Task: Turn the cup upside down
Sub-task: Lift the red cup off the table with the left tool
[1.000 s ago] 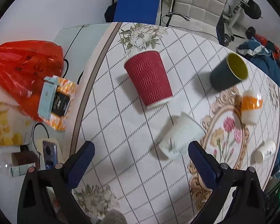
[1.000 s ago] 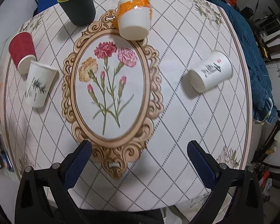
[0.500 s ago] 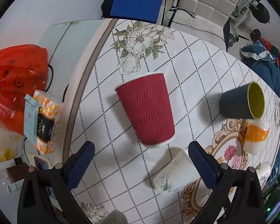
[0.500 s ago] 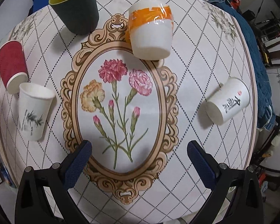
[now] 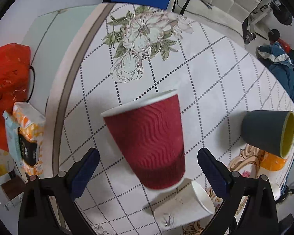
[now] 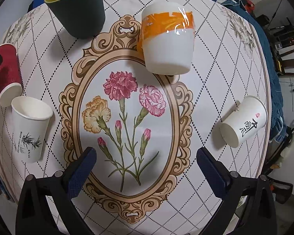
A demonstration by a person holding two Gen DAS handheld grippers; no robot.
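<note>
A red ribbed paper cup (image 5: 149, 137) stands upside down on the patterned tablecloth, close in front of my open left gripper (image 5: 148, 164); its narrow base sits between the blue pads without touching them. It also shows at the left edge of the right wrist view (image 6: 4, 76). My right gripper (image 6: 147, 166) is open and empty above the flower medallion. An orange-and-white cup (image 6: 167, 39) stands upside down ahead of it. A dark cup with yellow inside (image 6: 77, 7) stands upright.
A white paper cup with a plant print (image 6: 30, 129) stands upright beside the red cup. A white cup with black lettering (image 6: 243, 121) stands upside down at the right. A red bag (image 5: 7, 82) and a tissue pack (image 5: 24, 137) lie off the table's left edge.
My left gripper has moved forward toward the red cup, which now sits between its pads. My right gripper has moved forward over the medallion toward the orange-and-white cup.
</note>
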